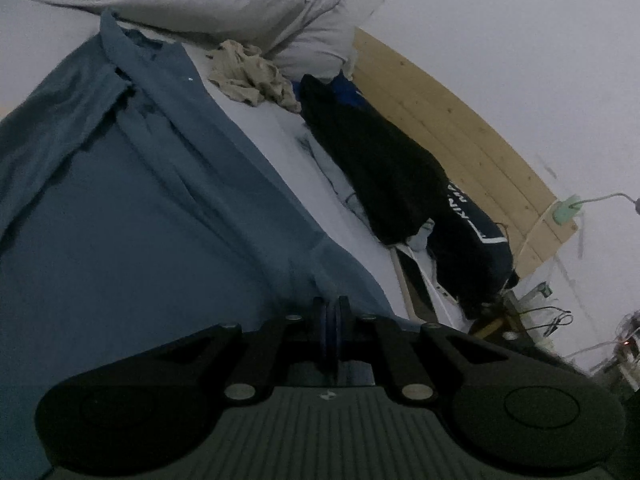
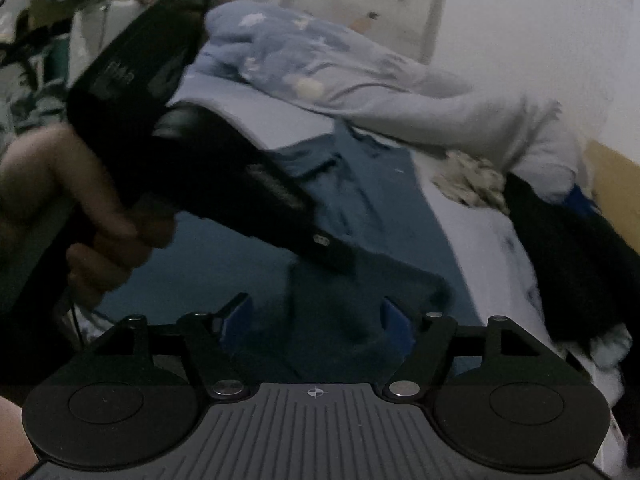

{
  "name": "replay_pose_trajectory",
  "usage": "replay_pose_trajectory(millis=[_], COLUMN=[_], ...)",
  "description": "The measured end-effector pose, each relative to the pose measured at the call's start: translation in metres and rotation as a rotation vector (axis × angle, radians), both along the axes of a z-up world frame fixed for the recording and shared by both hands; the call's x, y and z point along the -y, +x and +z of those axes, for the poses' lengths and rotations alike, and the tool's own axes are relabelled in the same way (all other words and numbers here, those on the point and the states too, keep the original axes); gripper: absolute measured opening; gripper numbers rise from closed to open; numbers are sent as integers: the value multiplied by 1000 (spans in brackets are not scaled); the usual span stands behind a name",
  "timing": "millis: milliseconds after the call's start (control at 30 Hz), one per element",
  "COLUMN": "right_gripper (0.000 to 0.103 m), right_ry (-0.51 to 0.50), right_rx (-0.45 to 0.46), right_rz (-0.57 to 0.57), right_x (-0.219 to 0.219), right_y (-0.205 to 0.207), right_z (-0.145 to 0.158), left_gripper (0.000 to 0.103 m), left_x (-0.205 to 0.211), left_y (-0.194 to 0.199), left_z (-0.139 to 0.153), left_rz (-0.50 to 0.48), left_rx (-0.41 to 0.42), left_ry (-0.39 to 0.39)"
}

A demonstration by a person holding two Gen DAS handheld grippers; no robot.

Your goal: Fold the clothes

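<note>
**A:** Left wrist view: the left gripper (image 1: 331,316) sits low over a bed (image 1: 256,116) in dim light, its blue-padded fingers (image 1: 320,320) pressed together. What is between them?

**B:** A fold of the blue shirt (image 1: 132,184), at its near hem edge. The fingers are closed on that cloth. The shirt lies spread across the white sheet, collar toward the far end, sleeve bunched beside it.

**A:** And past the shirt?

**B:** A crumpled beige garment (image 1: 252,78) lies near the collar end, just beside a grey pillow (image 1: 248,12). A black garment (image 1: 376,168) with white lettering stretches along the bed's edge against a pale wooden headboard (image 1: 460,132). A small green lamp (image 1: 566,210) is clipped at the board's end.

**A:** Right wrist view: the right gripper (image 2: 316,320) hovers above the same shirt (image 2: 360,196), fingers (image 2: 394,320) spread wide apart.

**B:** Nothing is pinched there; only blue cloth shows in the gap below the fingers, not touched by either pad. Across the upper left, a person's hand (image 2: 96,216) grips the black handle of the other gripper (image 2: 336,258), whose tip meets a raised fold of shirt.

**A:** Behind?

**B:** A light-blue duvet (image 2: 304,64) is heaped at the far end of the bed, the beige garment (image 2: 472,180) and black garment (image 2: 560,248) to the right. The view is blurred.
</note>
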State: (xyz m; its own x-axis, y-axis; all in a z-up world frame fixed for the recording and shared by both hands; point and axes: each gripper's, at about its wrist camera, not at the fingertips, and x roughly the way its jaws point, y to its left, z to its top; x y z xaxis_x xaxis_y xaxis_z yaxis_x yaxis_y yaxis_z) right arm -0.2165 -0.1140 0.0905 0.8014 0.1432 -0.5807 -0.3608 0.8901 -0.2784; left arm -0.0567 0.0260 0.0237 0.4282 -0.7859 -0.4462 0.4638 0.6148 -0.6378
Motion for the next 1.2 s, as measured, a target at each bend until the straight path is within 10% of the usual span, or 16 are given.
replay_pose_trajectory(millis=[67,167,300,667,767,800,867,1200], right_gripper=[66,3,3,3,3,3,3,16], right_ry=[-53,-117,-74,-80,-68,-66,-60,-46], right_rx=[11,-8,-14,62,69,70,69,105], right_rz=[-7,-54,-107,-96,-101,-104,-110,-114], right_x=[-12,-15,-3,-7,-7,-8,-8,-14], right_y=[6,16,17,3,0,-2,-3,-11], right_z=[-12,-26,-20,-7,-4,-3,-2,3], left_gripper=[8,18,60,69,57,29,11,9], left_x=[-1,-4,-11,-6,-9,-8,-6,-34], left_y=[0,0,4,10,14,14,13,9], left_z=[1,3,-3,-26,-32,-32,-30,-2], left_rz=[-5,4,35,32,52,49,35,158], left_rx=[-4,2,-46,-207,-257,-260,-242,-119], left_ry=[-24,-28,-57,-156,-216,-231,-247,-268])
